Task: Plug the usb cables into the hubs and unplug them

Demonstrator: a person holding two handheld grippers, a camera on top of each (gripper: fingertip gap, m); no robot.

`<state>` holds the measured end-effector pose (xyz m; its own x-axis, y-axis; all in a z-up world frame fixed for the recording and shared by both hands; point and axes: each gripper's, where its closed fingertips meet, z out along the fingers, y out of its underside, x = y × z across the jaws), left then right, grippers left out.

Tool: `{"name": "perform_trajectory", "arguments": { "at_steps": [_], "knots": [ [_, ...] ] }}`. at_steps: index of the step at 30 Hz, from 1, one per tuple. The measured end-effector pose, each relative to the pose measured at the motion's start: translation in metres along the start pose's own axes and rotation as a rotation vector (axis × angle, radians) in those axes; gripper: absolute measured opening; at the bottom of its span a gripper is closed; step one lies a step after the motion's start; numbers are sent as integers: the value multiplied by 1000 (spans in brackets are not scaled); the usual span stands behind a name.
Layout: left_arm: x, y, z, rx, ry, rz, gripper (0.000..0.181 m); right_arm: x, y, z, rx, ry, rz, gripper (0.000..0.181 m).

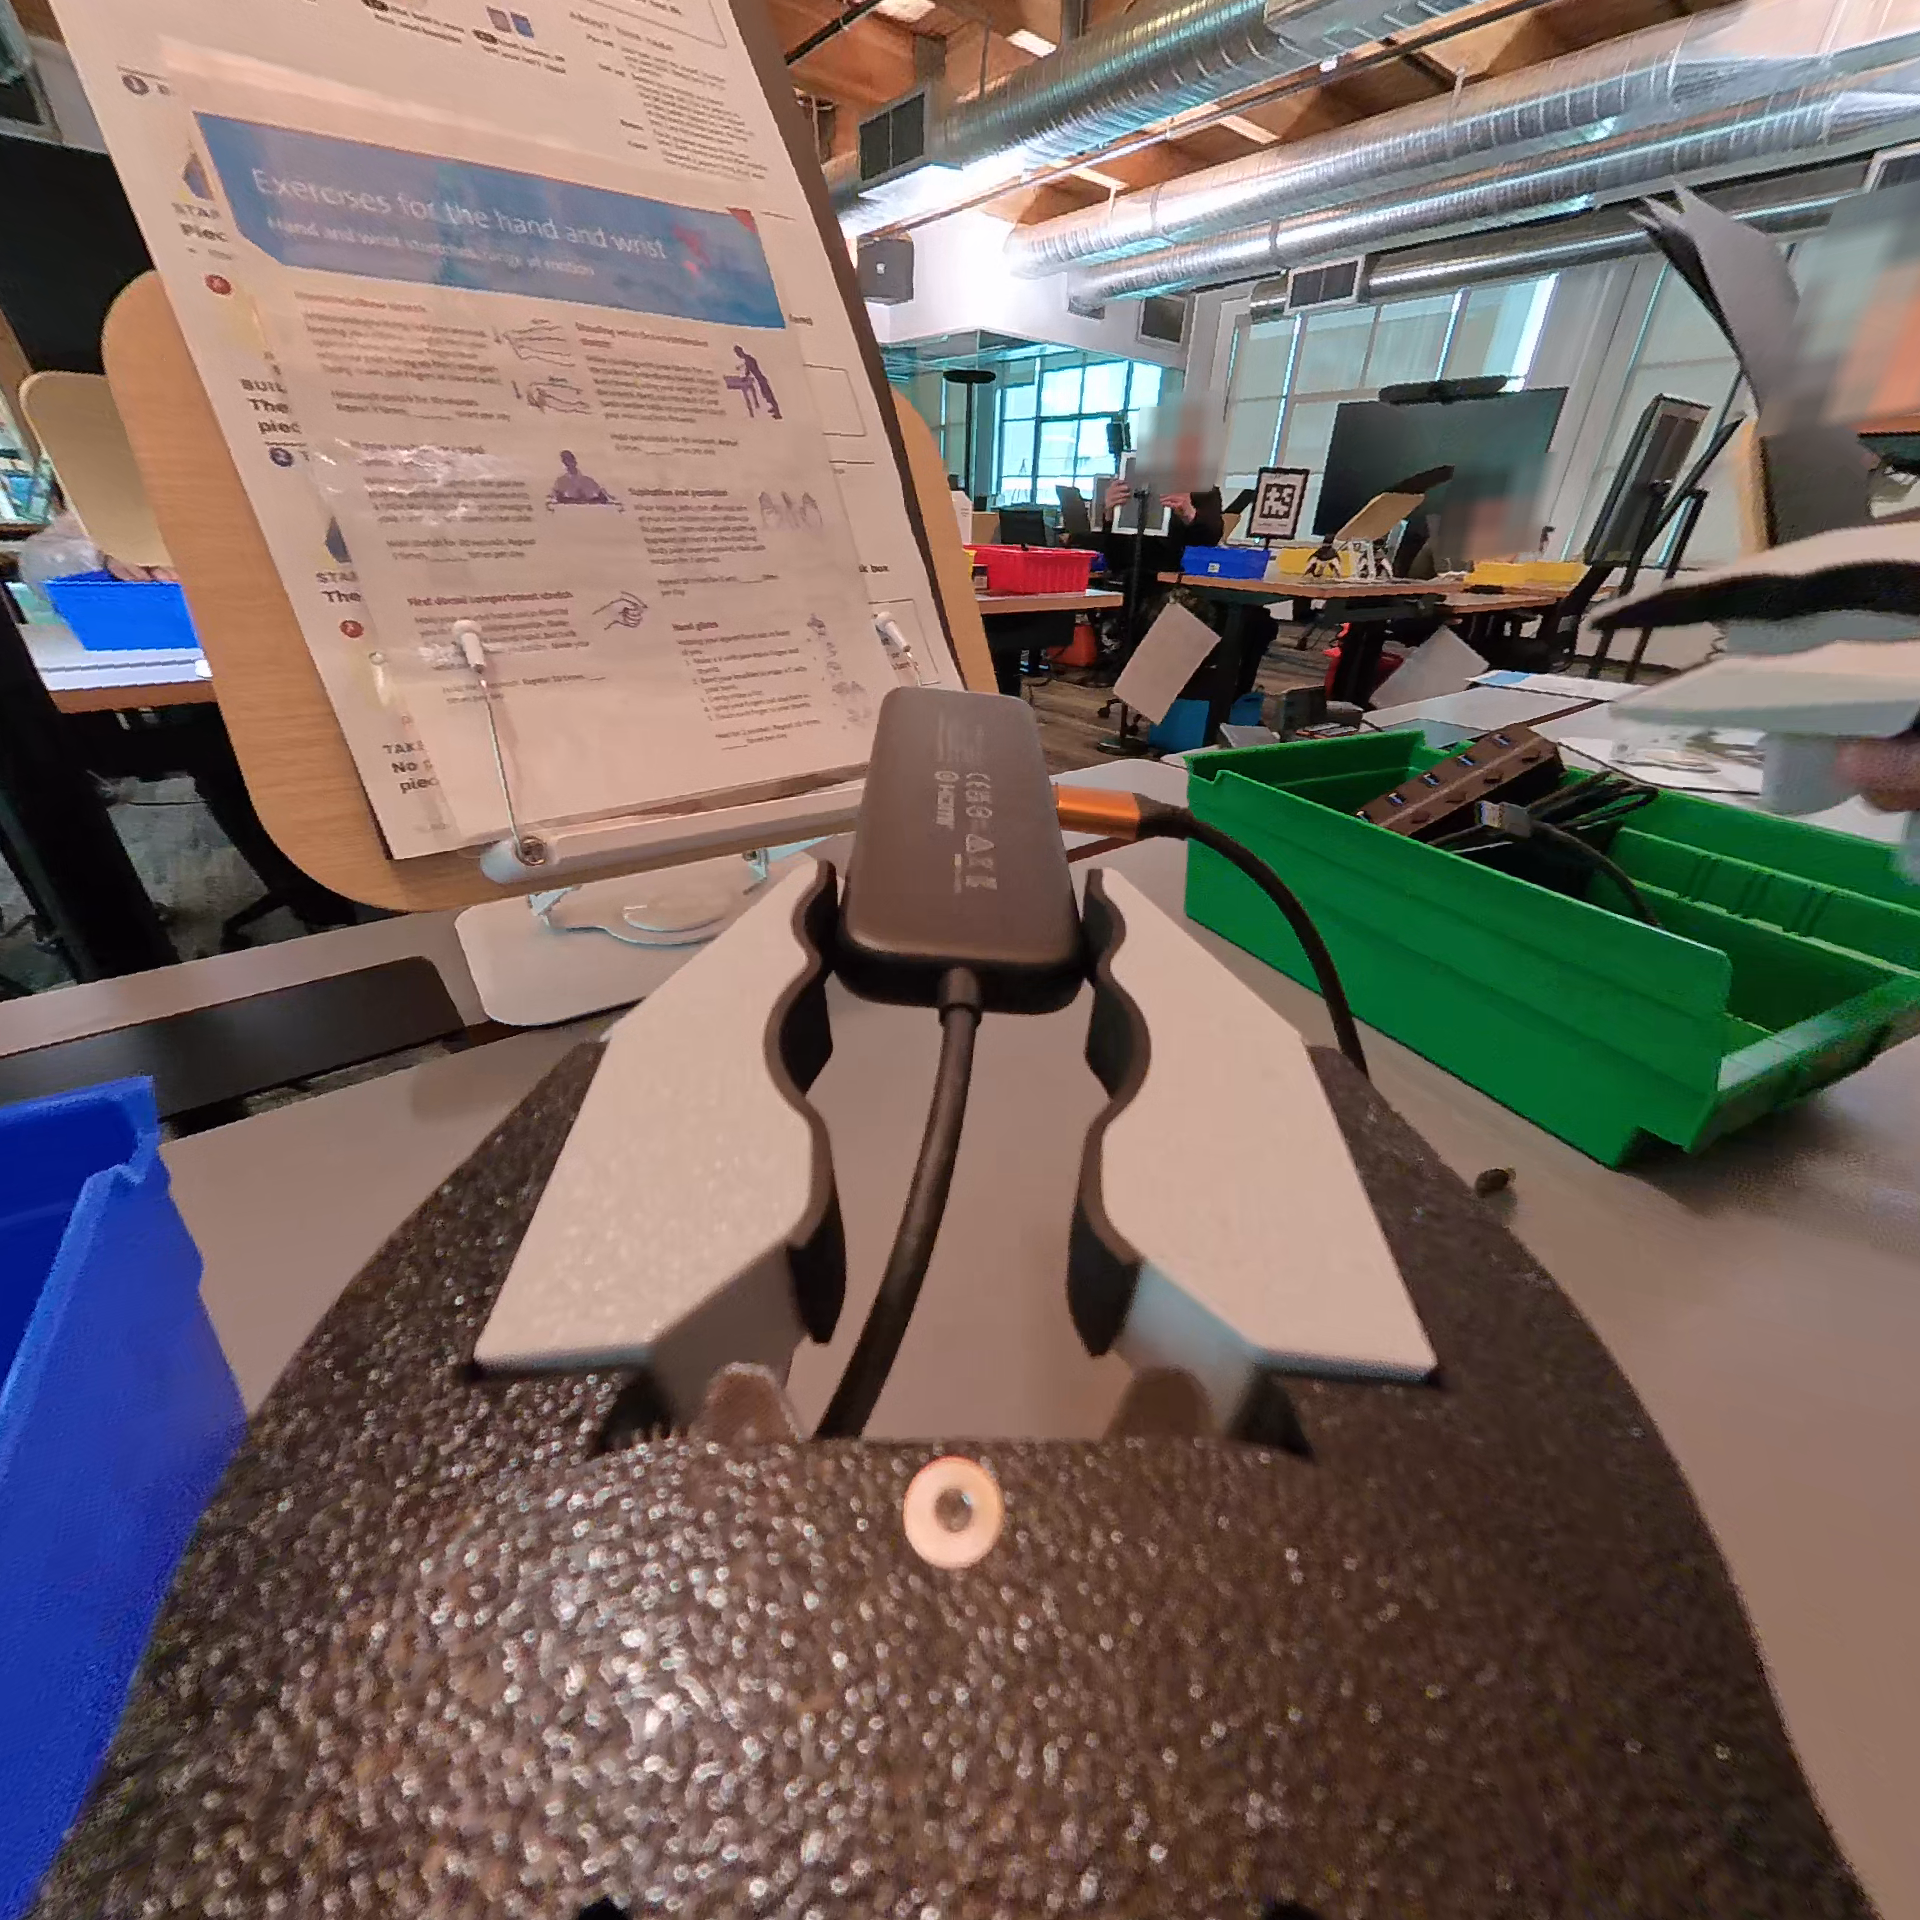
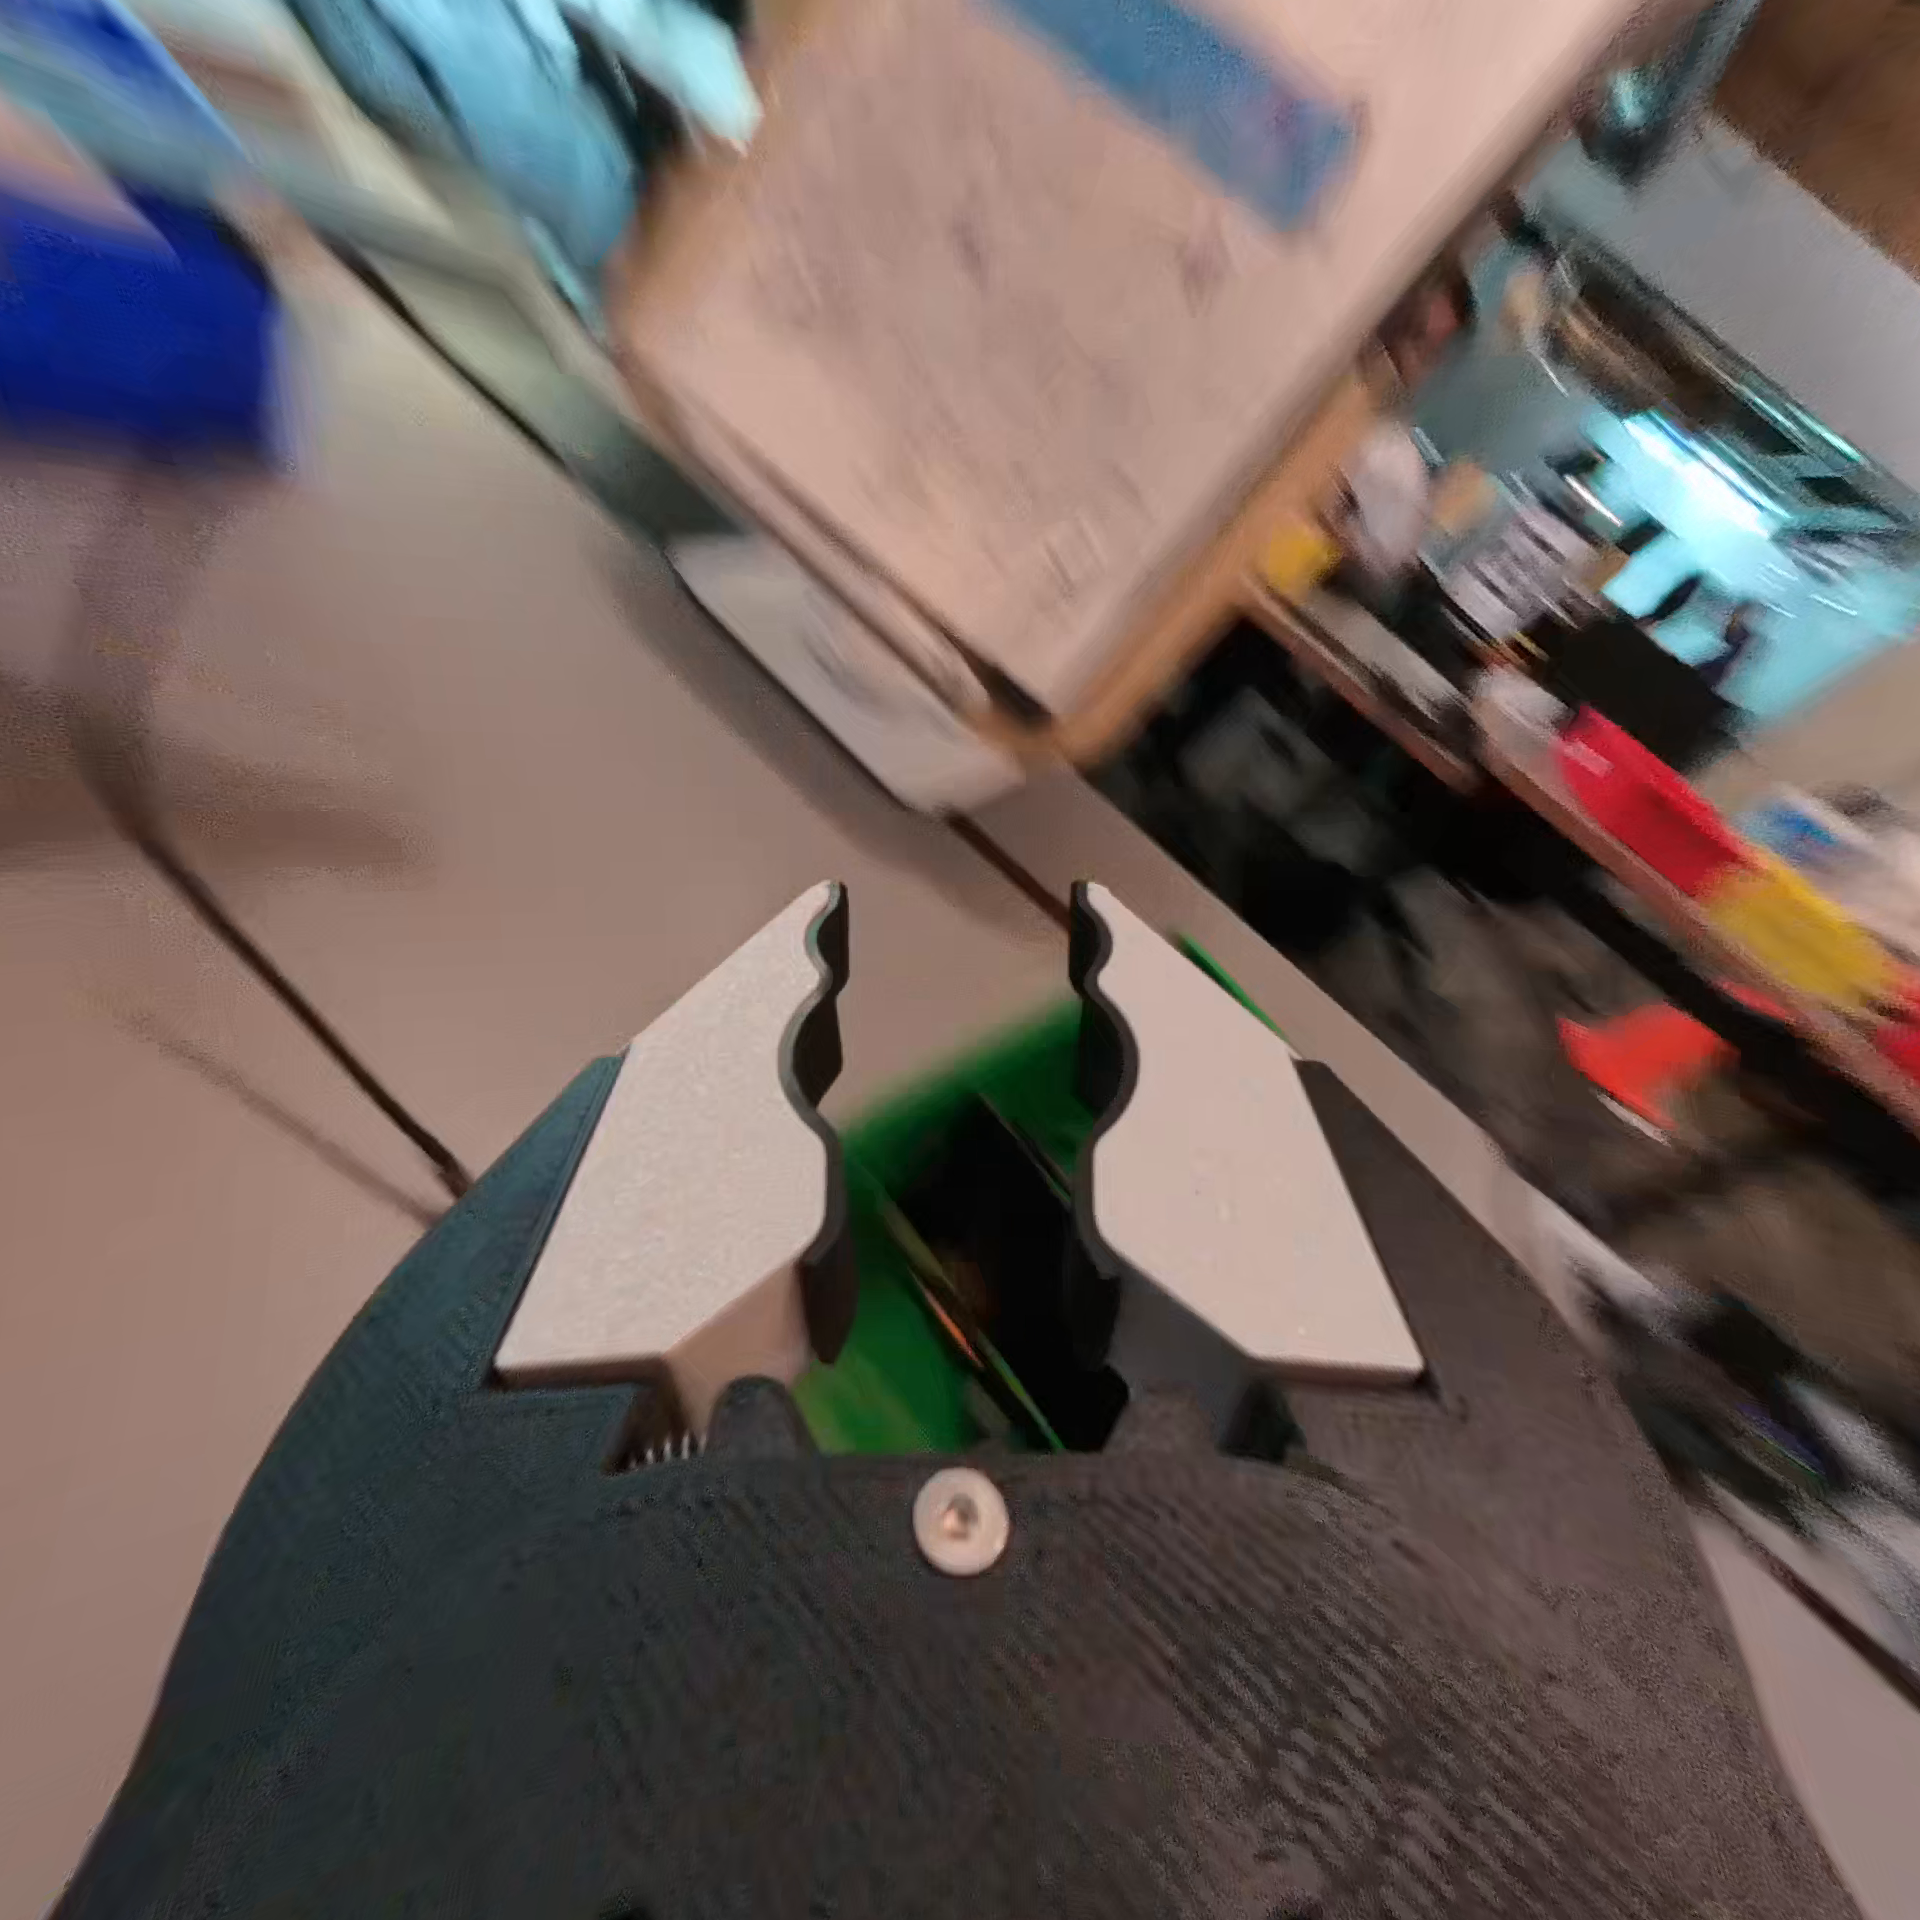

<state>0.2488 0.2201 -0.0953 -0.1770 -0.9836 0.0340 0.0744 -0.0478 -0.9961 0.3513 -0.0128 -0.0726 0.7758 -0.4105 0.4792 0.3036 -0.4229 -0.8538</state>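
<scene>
My left gripper (image 1: 958, 914) is shut on a dark grey USB hub (image 1: 956, 821), held above the grey table. The hub's own black cable (image 1: 925, 1174) runs back between the fingers. A USB cable with an orange plug (image 1: 1107, 808) is plugged into the hub's right side and trails toward the green bin (image 1: 1558, 987). A black multi-port hub (image 1: 1465, 779) and cables lie in that bin. My right gripper (image 2: 958, 904) is open and empty, tilted over the green bin (image 2: 894, 1340); its view is motion-blurred. It also shows at the right edge of the left wrist view (image 1: 1787, 665).
A document stand with printed sheets (image 1: 520, 436) stands just behind the hub. A blue bin (image 1: 73, 1403) sits at the left. The table (image 1: 1714, 1299) has free surface at the front right. Other tables, coloured bins and people are in the background.
</scene>
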Motion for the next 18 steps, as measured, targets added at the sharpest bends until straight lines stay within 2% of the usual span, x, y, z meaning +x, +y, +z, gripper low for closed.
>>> {"name": "perform_trajectory", "arguments": {
  "at_steps": [2,5,9,11,14,18],
  "knots": [
    [1,1,0,-9,1,1,45,-45,-52,16,234,-149,185,50],
    [-4,-2,-2,-13,-48,24,45,-87,-82,58,351,-203,319,59],
    [-5,-5,-5,-14,-74,46,45,-133,-93,104,397,-260,291,56],
    [-6,-4,-5,-29,-89,31,45,-146,-100,111,420,-304,295,47],
    [-3,0,-3,-52,-88,13,45,-154,-98,118,403,-313,272,44],
    [7,7,1,-79,-64,15,45,-159,-91,122,390,-329,292,31]
  ]
}}
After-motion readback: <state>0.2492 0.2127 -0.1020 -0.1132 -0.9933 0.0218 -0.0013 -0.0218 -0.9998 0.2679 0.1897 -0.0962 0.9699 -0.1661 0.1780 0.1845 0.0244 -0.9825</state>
